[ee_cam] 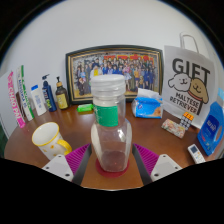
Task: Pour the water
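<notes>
While the hand-held gripper (110, 160) clamps both fingers on a clear bottle (110, 130) with a white cap, a yellow mug (50, 142) stands on the desk (150, 135) beside it.

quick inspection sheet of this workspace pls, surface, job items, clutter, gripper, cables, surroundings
surface: wooden table, crowded along the back.
job's things: clear bottle with a white cap and green label, upright between the fingers; yellow mug beside it, apart from it.
clutter: tubes and small bottles by the wall, blue tissue pack, blue box, white gift bag.
grippers: gripper around the bottle's base; whether the pads press on it cannot be told.
cables: nothing seen.
surroundings: framed group photo leaning on a white wall.
</notes>
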The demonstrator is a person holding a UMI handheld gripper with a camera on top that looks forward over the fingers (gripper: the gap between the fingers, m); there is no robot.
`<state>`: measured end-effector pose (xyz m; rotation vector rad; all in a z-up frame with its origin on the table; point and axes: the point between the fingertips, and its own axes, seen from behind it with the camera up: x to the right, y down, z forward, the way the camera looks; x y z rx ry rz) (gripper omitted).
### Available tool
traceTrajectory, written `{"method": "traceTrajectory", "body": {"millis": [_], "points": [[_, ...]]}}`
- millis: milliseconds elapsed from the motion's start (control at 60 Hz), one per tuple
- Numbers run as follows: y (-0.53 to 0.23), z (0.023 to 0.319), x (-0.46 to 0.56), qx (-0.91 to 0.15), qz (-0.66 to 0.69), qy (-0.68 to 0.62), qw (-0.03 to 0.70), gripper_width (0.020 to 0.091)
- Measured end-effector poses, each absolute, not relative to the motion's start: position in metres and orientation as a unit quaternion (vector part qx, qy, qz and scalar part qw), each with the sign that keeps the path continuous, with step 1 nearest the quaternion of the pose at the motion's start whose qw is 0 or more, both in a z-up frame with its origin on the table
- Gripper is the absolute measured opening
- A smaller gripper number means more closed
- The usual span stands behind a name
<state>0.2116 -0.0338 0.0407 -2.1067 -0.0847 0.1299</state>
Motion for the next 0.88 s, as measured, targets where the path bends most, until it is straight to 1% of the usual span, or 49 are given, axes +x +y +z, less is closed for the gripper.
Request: {"method": "traceTrajectory", "body": {"millis": [67, 183, 417, 567, 667, 883], "points": [[-0.049, 0.048, 0.215, -0.874, 0.043, -0.028, 0.483, 0.0862], [-0.085, 0.074, 0.212, -0.881, 0.016, -0.029, 0.471, 0.0857], [-0.190, 0.149, 0.179, -0.889, -0.020, -0.008, 0.458, 0.0857], [-0.256, 0.187, 0.149, -0.885, -0.049, -0.007, 0.462, 0.0853], [-0.288, 0.199, 0.133, -0.885, -0.057, -0.007, 0.462, 0.0854], [-0.326, 0.202, 0.112, -0.888, -0.059, -0.003, 0.455, 0.0852]]}}
